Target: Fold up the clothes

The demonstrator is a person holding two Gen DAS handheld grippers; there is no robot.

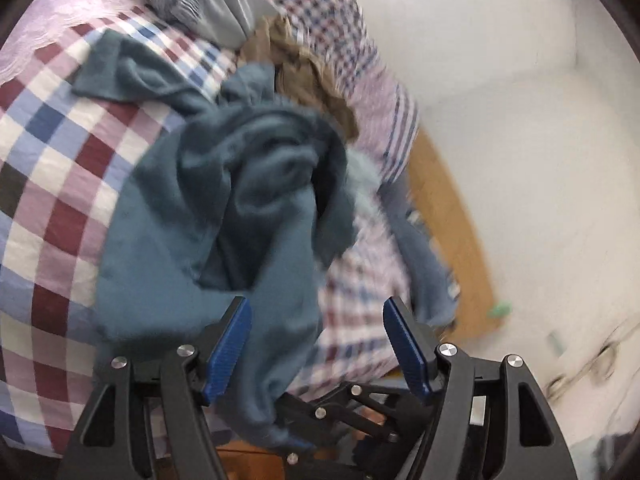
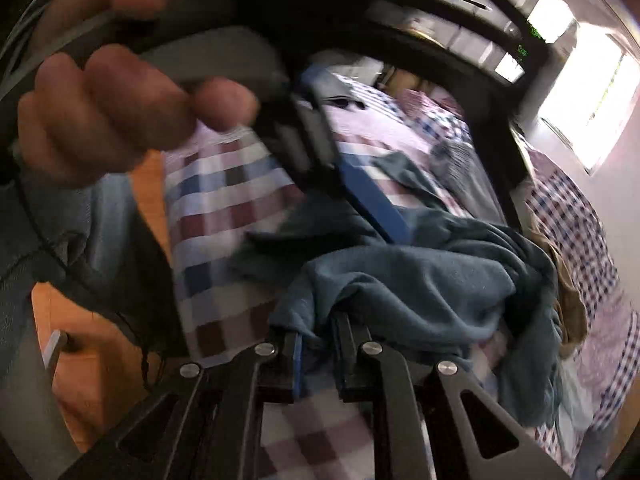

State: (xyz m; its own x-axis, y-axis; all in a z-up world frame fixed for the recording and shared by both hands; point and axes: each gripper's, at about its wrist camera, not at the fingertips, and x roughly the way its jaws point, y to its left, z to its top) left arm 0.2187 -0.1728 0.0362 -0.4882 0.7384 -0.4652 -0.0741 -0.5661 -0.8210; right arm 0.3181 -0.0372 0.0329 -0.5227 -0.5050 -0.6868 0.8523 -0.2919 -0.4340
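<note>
While nothing is lying folded yet, the items are running from left to right as follows

Item one: checked bedspread (image 1: pixel 52 184), maroon, blue and white squares, covering the bed and carrying all the clothes

Item two: striped grey garment (image 1: pixel 208 4), sitting crumpled at the far end of the bed, untouched

Item three: blue-grey garment (image 1: pixel 224 200), soft and bunched, lying in a heap on the bedspread with one flap trailing off to the far left; part of it is hanging down between the fingers of the left gripper (image 1: pixel 316 344), whose blue pads are standing well apart and not pressing on it

Item four: tan garment (image 1: pixel 320 84), rumpled, lying just behind the blue-grey one

Item five: right gripper (image 2: pixel 318 354), jaws nearly together and pinching an edge of the blue-grey garment, as seen from the right wrist; a person's hand (image 2: pixel 120 112) is showing at that view's upper left, gripping the other tool

Progress, as a judgement: early; the blue-grey garment is being lifted and still needs spreading flat, and the other clothes are waiting

Writing or labels: none is readable, both views being blurred
</note>
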